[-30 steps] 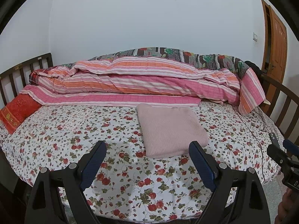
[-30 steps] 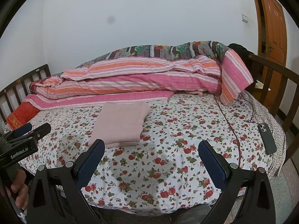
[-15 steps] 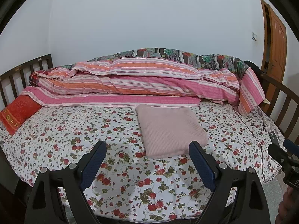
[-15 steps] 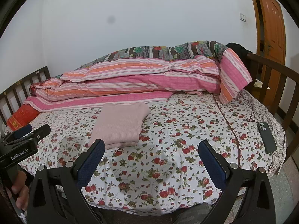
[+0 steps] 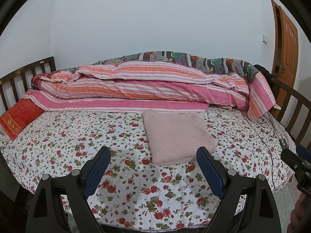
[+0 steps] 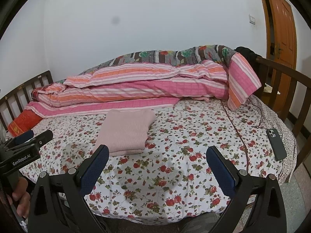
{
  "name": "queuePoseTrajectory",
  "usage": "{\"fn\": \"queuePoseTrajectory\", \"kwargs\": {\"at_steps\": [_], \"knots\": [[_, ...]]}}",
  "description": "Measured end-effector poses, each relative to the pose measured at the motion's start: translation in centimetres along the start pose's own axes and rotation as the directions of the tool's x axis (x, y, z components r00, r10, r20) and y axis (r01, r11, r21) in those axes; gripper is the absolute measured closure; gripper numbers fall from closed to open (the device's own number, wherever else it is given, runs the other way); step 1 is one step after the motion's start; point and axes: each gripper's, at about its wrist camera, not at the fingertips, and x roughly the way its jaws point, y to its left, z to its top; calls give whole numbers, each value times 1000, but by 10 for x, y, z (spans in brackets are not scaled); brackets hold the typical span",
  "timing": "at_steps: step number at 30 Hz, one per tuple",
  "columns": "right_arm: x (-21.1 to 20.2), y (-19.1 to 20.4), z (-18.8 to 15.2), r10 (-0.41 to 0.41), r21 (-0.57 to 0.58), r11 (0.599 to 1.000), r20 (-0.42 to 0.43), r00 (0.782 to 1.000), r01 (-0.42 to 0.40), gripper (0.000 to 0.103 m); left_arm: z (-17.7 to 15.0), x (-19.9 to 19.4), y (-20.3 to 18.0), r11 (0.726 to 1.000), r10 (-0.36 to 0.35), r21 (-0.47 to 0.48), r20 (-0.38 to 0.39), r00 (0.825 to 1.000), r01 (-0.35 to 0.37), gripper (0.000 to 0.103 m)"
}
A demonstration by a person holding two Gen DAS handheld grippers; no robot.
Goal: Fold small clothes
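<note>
**Barely a shift: both tongs hang back from the folded knit**

Almost nothing has moved over the last second: our two cameras have drifted only slightly, and the pink knit garment [image 5: 178, 136] lies just where it lay, the same neat rectangle on the floral bedsheet [image 5: 68, 139]. We read that as a task at or near its end. The piece looks folded flat with squared edges, and neither tool is touching it.

Taking the garment as our landmark and going left to right: far to its left a red cushion [image 5: 18, 118] leans by the wooden headboard [image 5: 25, 77]. Behind the garment, just beyond its far edge, runs the long pink-and-orange striped quilt [image 5: 145, 85] with a darker flowered blanket [image 5: 194, 60] on top. To the garment's right the sheet is bare until a dark phone [image 6: 276, 144] lying near the bed's right edge, well apart from the knit. Further right stands an orange wooden door [image 6: 281, 29].

Our left gripper [image 5: 153, 170] hangs in front of the garment's near edge, jaws spread wide and empty; its right finger overlaps the knit's near corner in view, though we cannot tell that it touches. Our right gripper [image 6: 157, 169] sits nearer us and to the garment's right, likewise wide apart with nothing between the pads.

Readable writing: "GenRobot.AI" on the left tool's body in the right wrist view. Gold characters on the cushion are too small for us to read.
</note>
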Motion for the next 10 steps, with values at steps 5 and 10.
{"fn": "queuePoseTrajectory", "kwargs": {"at_steps": [5,10], "knots": [[0,0,0,2,-1,1000,0,1000,-2,4,0,0,0,1000,1,1,1,1000,-1,14],[-1,0,0,3,2,1000,5,1000,-3,4,3,0,2,1000,-16,2,-2,1000,16,14]]}}
